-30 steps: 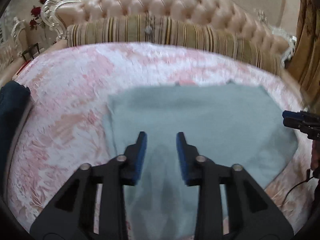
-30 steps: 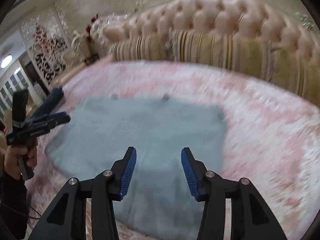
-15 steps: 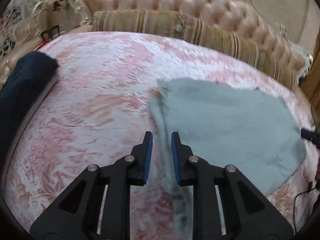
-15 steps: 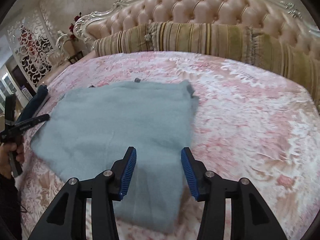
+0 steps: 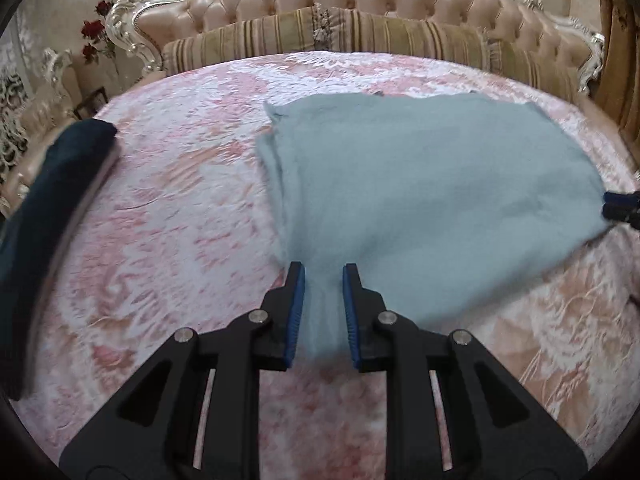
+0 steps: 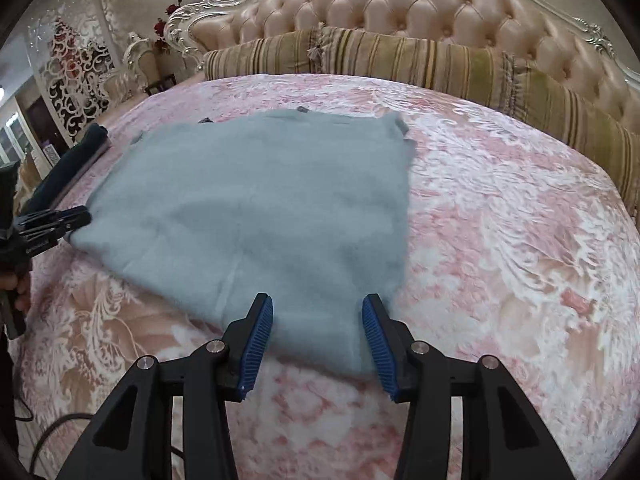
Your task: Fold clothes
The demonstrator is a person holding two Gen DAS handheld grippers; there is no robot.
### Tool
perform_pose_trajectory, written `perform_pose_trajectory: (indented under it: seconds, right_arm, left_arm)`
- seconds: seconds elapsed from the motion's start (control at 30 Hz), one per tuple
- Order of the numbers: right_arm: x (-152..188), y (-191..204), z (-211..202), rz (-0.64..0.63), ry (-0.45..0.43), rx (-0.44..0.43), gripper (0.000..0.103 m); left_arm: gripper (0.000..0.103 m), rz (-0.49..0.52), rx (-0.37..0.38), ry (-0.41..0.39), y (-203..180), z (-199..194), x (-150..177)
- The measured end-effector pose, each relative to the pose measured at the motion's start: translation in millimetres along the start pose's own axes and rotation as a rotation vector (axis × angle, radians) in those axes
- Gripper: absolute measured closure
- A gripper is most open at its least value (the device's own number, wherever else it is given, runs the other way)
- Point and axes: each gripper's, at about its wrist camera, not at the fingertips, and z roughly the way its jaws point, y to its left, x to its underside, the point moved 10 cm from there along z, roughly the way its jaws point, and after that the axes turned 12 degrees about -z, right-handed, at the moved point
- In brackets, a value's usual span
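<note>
A pale blue-grey garment (image 5: 420, 184) lies spread on the pink patterned bed cover (image 5: 168, 216). My left gripper (image 5: 323, 312) has its jaws narrowed on the garment's near left corner, with a bunch of cloth between the blue pads. It also shows at the left of the right wrist view (image 6: 60, 220). My right gripper (image 6: 316, 336) is open, its jaws straddling the garment's (image 6: 256, 208) near right corner. Its tips show at the right edge of the left wrist view (image 5: 622, 208).
A folded dark blue garment (image 5: 44, 216) lies along the bed's left edge. Striped bolster pillows (image 6: 400, 56) and a tufted pink headboard (image 6: 400, 4) stand at the far side. A cable (image 6: 48, 432) trails off the near left edge.
My left gripper closed in from wide open and took hold of the garment's left corner. The right gripper moved toward the garment's right corner and stayed open.
</note>
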Motion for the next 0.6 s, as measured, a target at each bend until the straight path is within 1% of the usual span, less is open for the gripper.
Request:
perform_pose_trajectory:
  seconds: [0.03, 0.1, 0.2, 0.27, 0.43, 0.5, 0.57, 0.6]
  right_arm:
    - [1, -1, -5, 0.002, 0.001, 0.01, 0.055]
    - [3, -2, -16, 0.007, -0.008, 0.024, 0.055]
    - [3, 9, -38, 0.004, -0.046, -0.033, 0.055]
    - [3, 20, -48, -0.025, -0.072, -0.063, 0.055]
    - [2, 34, -61, -0.061, -0.097, -0.063, 0.055]
    - [0, 41, -65, -0.077, -0.113, -0.067, 0.055]
    - [-6, 42, -64, -0.083, -0.138, -0.052, 0.054]
    - [-10, 42, -63, -0.085, -0.152, -0.042, 0.054]
  left_arm:
    - [0.08, 0.011, -0.033, -0.008, 3, -3, 0]
    - [0.08, 0.036, -0.039, -0.029, 3, -16, 1]
    - [0.08, 0.068, 0.003, -0.051, -4, -34, 4]
    - [0.08, 0.09, 0.028, -0.069, -10, -46, 6]
    - [0.08, 0.129, 0.093, -0.113, -27, -74, 10]
    - [0.076, 0.138, 0.11, -0.121, -34, -78, 11]
    - [0.067, 0.144, 0.157, -0.13, -43, -75, 11]
    - [0.065, 0.14, 0.179, -0.142, -46, -71, 8]
